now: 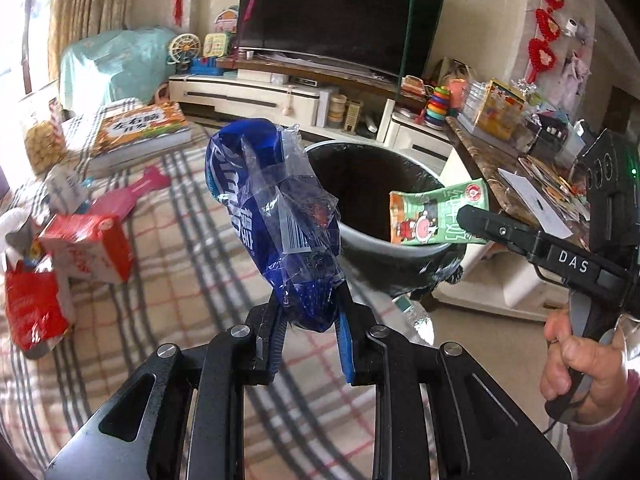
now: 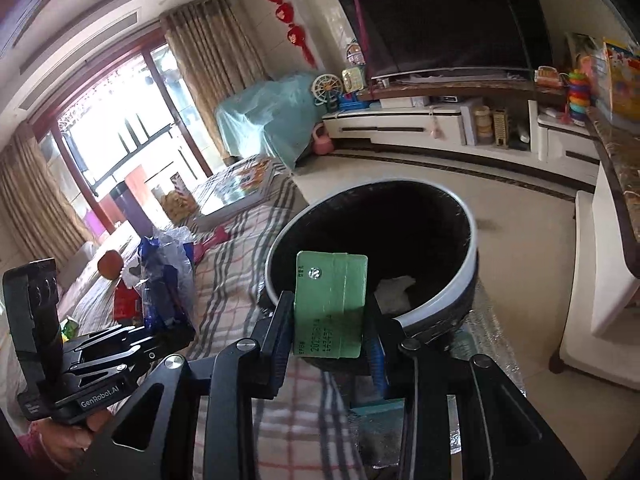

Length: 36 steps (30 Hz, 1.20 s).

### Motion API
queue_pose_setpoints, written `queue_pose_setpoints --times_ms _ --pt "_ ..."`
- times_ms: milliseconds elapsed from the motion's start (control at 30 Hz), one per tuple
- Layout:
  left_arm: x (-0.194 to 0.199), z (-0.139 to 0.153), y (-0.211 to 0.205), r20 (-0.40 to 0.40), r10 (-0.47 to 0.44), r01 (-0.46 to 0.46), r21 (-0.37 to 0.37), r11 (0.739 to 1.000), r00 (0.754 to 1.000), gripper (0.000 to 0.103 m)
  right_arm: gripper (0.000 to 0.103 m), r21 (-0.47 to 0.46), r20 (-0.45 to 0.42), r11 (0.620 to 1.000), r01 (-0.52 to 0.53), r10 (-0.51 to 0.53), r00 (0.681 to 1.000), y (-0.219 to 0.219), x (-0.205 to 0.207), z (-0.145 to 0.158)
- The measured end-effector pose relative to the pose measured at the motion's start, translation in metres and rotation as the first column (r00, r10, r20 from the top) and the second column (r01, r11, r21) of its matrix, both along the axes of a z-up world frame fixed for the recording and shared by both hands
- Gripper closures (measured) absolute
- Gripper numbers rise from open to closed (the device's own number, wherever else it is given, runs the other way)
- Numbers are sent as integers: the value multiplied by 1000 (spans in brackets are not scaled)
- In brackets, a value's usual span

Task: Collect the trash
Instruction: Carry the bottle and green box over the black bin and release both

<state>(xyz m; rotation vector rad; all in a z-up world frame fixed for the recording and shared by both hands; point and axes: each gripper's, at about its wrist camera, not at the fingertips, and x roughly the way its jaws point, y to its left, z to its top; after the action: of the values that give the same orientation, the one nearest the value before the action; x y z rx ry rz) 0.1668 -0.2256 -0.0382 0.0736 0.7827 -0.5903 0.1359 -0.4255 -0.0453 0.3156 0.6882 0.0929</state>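
Left claw (image 1: 310, 320) is nearly shut, pinching a crumpled blue wrapper (image 1: 272, 216) that stands up just before the bin (image 1: 360, 240). Right claw (image 2: 330, 320) grips a green carton (image 2: 330, 304) narrowly, held over the bin's near rim.

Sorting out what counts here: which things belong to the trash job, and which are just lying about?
Job:
- blue wrapper, in left gripper
- green carton, in right gripper
- bin

Lying about:
- book
- television
- stacking-ring toy
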Motion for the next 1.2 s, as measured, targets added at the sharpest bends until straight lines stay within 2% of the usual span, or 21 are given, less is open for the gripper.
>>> queue_pose_setpoints --times_ms 700,1200 --pt "24 8 -55 -29 -88 89 20 996 996 82 70 3 7 999 39 -39 999 -28 19 1" --pt "49 3 -87 -64 -111 113 32 993 992 82 70 15 -14 998 62 -62 998 -48 33 -1"
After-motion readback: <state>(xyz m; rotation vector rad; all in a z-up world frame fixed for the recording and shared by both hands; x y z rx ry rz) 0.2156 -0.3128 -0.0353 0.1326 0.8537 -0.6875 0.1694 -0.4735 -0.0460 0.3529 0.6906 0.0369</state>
